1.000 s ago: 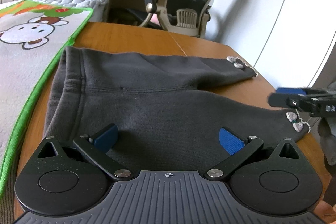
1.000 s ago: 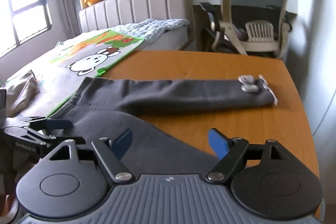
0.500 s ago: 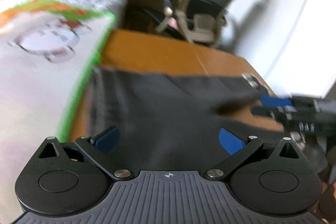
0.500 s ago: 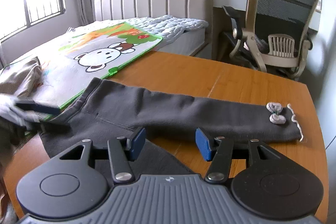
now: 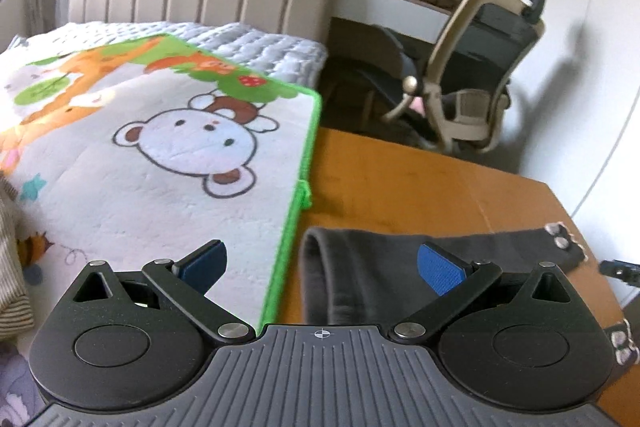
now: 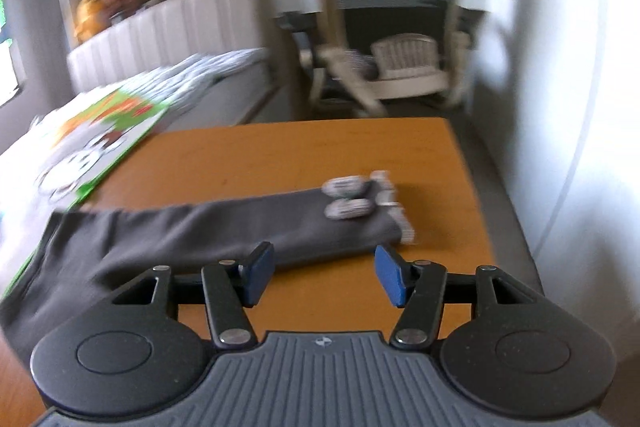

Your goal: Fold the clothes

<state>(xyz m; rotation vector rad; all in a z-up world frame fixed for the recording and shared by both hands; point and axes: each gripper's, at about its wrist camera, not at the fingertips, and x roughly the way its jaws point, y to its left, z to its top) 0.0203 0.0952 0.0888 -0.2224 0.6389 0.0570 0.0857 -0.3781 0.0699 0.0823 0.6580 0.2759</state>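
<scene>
Garment: dark grey fleece trousers [image 6: 168, 231] are lying flat on the orange-brown wooden bench [image 6: 320, 147], the waistband [image 5: 320, 267] sitting at the bench's left edge and one leg stretching across toward the right edge.
Leg end: the cuff, trimmed with two small silvery bows [image 6: 346, 197], is resting near the right edge of the bench; in the left wrist view the bows [image 5: 558, 235] are showing at the far right.
Left gripper [image 5: 320, 267]: it is hanging over the waistband with its blue-padded jaws spread wide, nothing between them.
Right gripper [image 6: 320, 275]: its jaws are opening, about half apart, over bare bench just in front of the trouser leg; no cloth is lying between the pads.
Beside the bench: a white plush blanket with a cartoon bear and green border [image 5: 180, 155] is lying on the bed along the bench's left edge.
Behind: a beige mesh office chair [image 5: 480, 75] is standing past the far edge.
Blur: the right wrist view is smeared.
</scene>
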